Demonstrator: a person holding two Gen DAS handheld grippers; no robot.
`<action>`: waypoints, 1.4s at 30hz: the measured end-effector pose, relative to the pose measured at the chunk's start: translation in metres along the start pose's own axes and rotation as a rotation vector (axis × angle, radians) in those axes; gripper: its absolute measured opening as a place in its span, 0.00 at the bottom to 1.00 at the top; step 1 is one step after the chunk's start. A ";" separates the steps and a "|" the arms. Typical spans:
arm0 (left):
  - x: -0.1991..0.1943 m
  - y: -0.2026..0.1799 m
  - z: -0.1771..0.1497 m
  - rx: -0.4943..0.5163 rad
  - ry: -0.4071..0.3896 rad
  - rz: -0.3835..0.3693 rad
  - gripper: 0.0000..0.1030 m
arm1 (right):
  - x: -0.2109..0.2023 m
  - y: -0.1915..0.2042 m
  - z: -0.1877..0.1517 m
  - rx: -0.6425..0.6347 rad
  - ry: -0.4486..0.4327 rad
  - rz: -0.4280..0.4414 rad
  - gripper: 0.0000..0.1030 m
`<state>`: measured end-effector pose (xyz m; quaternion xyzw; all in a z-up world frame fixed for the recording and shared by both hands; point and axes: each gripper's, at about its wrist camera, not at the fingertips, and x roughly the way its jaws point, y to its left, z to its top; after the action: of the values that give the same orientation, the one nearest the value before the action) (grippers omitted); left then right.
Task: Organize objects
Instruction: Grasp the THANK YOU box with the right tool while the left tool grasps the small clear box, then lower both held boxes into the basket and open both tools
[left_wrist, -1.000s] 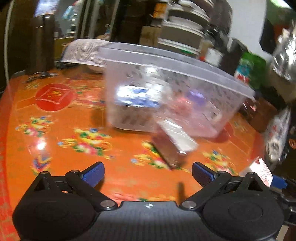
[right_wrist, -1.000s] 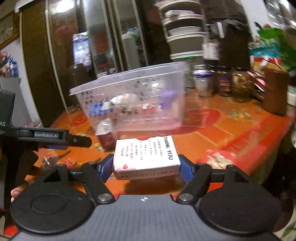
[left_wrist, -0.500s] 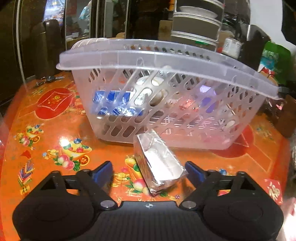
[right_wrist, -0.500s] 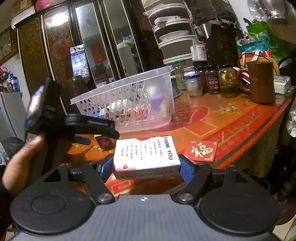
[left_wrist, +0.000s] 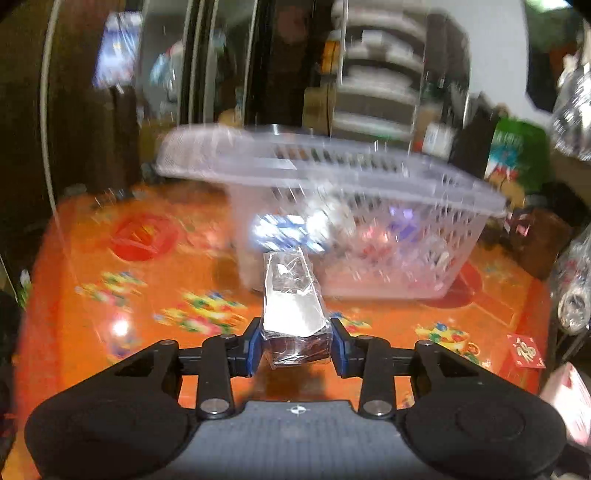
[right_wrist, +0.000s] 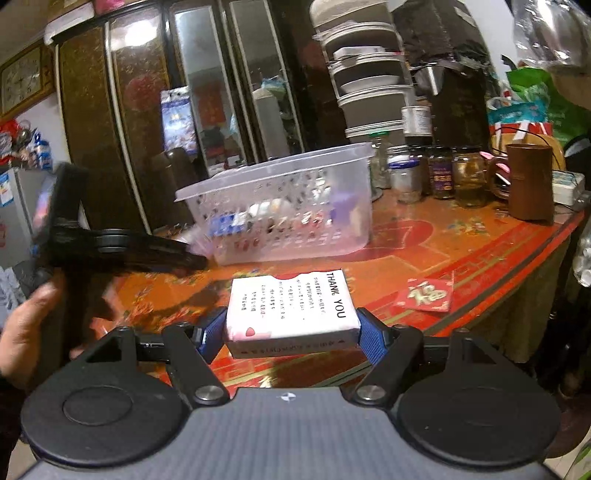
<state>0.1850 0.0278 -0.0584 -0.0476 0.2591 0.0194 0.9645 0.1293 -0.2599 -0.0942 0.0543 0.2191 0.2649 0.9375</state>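
Note:
My left gripper (left_wrist: 295, 345) is shut on a small box wrapped in shiny film (left_wrist: 293, 306) and holds it above the orange table, just in front of the clear plastic basket (left_wrist: 369, 206). The basket holds several small items. My right gripper (right_wrist: 291, 334) is shut on a white "THANK YOU" box (right_wrist: 291, 308) and holds it over the table's near edge. The basket also shows in the right wrist view (right_wrist: 288, 206), with the left gripper (right_wrist: 122, 251) at its left. A red envelope (right_wrist: 424, 295) lies on the table to the right.
The orange patterned table (left_wrist: 110, 295) carries jars (right_wrist: 439, 177) and a brown mug (right_wrist: 528, 184) at the back right. Dark cabinets (right_wrist: 147, 110) and stacked trays (right_wrist: 369, 81) stand behind. The red envelope also shows in the left wrist view (left_wrist: 526, 356).
My left gripper has closed on the wrapped box and lifted it off the table. The right gripper still holds the white box and has drawn back a little.

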 end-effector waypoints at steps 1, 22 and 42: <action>-0.010 0.007 -0.005 -0.006 -0.038 -0.002 0.39 | 0.001 0.004 0.000 -0.007 0.001 0.000 0.73; -0.037 0.021 -0.013 -0.026 -0.183 -0.062 0.39 | 0.022 0.002 0.004 0.001 -0.054 0.036 0.73; -0.067 0.008 0.048 0.059 -0.087 -0.145 0.39 | 0.021 -0.010 0.094 -0.026 -0.067 0.081 0.73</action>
<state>0.1501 0.0396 0.0159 -0.0371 0.2131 -0.0561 0.9747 0.1916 -0.2562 -0.0204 0.0597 0.1818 0.3033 0.9335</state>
